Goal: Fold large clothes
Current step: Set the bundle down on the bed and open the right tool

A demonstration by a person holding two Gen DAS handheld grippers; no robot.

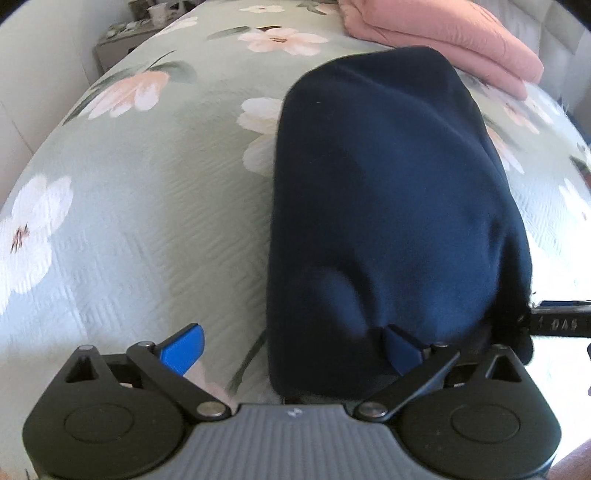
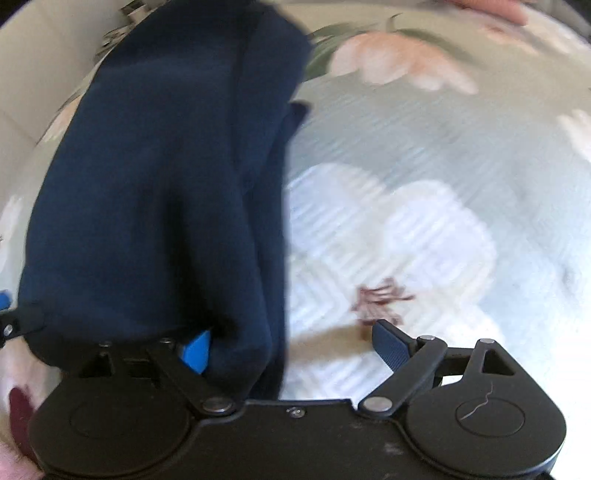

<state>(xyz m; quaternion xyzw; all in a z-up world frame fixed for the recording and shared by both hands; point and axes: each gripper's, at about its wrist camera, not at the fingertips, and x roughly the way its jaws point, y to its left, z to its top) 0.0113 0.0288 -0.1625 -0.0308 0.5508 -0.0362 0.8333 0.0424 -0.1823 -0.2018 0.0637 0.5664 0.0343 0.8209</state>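
A dark navy garment (image 1: pixel 391 206) lies folded into a long narrow bundle on the floral bedspread (image 1: pixel 155 229). My left gripper (image 1: pixel 291 350) is open; the garment's near edge drapes over its right finger (image 1: pixel 400 349), and its left finger (image 1: pixel 183 349) sits over bare bedspread. In the right wrist view the same garment (image 2: pixel 155 192) covers the left half. My right gripper (image 2: pixel 291 350) is open; its left finger (image 2: pixel 195 354) is tucked under the cloth's near edge, and its right finger (image 2: pixel 389 350) sits over the bedspread (image 2: pixel 424 221). The right wrist view is blurred.
A folded pink garment (image 1: pixel 443 33) lies at the far right of the bed. A bedside table (image 1: pixel 118 40) with small items stands at the far left by the wall. The other gripper's black body (image 1: pixel 561 325) shows at the right edge of the left wrist view.
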